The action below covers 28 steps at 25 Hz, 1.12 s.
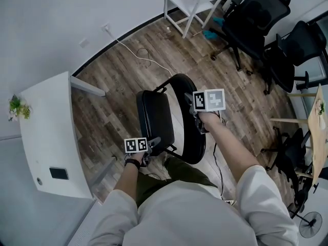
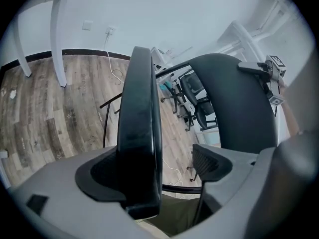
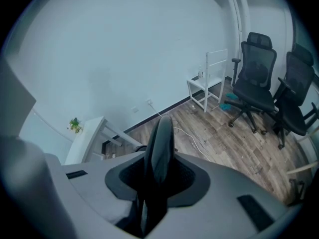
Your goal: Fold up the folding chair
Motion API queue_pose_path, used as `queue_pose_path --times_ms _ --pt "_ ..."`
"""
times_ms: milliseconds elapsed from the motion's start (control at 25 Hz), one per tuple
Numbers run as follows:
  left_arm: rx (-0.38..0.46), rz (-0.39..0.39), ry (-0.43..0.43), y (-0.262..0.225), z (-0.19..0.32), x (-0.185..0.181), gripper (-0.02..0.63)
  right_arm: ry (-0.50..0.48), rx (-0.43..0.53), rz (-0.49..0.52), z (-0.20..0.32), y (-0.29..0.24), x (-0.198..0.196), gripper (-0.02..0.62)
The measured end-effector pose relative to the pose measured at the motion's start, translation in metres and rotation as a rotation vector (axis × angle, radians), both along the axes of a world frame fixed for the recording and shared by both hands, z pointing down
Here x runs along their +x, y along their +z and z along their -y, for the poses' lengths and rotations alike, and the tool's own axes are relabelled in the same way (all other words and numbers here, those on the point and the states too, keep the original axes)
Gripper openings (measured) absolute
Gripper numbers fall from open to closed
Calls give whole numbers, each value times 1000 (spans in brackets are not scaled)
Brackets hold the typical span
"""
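Folding chair point(image 1: 185, 140) on wood-plank floor point(image 1: 118, 81); left claw point(image 1: 151, 145) apart around seat point(image 1: 155, 114); right claw point(image 1: 198, 121) clamped on backrest point(image 1: 182, 94).

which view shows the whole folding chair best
Head view: the folding chair shows both black panels and some frame. The left gripper view has one panel edge-on, the other beside it; the right gripper view has only one panel's edge between the jaws.
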State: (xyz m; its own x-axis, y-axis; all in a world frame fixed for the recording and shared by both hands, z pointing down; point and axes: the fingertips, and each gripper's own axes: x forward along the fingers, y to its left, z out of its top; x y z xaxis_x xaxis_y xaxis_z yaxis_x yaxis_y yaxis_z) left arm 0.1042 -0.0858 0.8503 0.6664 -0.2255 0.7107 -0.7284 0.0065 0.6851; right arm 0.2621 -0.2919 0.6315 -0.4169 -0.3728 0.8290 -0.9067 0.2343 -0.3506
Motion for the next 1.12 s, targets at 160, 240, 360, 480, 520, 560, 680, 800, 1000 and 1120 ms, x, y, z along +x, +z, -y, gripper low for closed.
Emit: queue_pose_path --times_ms 160,240,360,480,520,560,680,800,1000,1120 --pt "9 -19 23 -13 2 24 436 -2 -5 6 -1 -3 -2 109" --pt "11 -18 31 -18 2 34 436 -2 -3 0 -1 -6 -2 109" --pt "11 -20 36 -24 2 48 436 0 -2 -15 -3 -13 0 109" --pt "15 -38 57 -32 4 67 436 2 1 -18 -2 -20 1 107" --pt "19 -47 67 -35 5 74 436 2 1 -18 -1 -21 0 106" --pt "23 -57 77 -37 5 81 436 2 1 -19 -1 -22 -1 106" --pt "34 -86 101 -42 6 98 436 4 0 -21 -3 -24 -1 106" --pt "34 -116 137 -46 5 115 436 4 0 -20 -4 -26 1 104" --pt "45 -153 264 -51 1 142 436 12 -5 -6 -4 -30 1 103" --pt "65 -152 392 -52 -5 155 436 18 -8 0 -5 -32 -1 101"
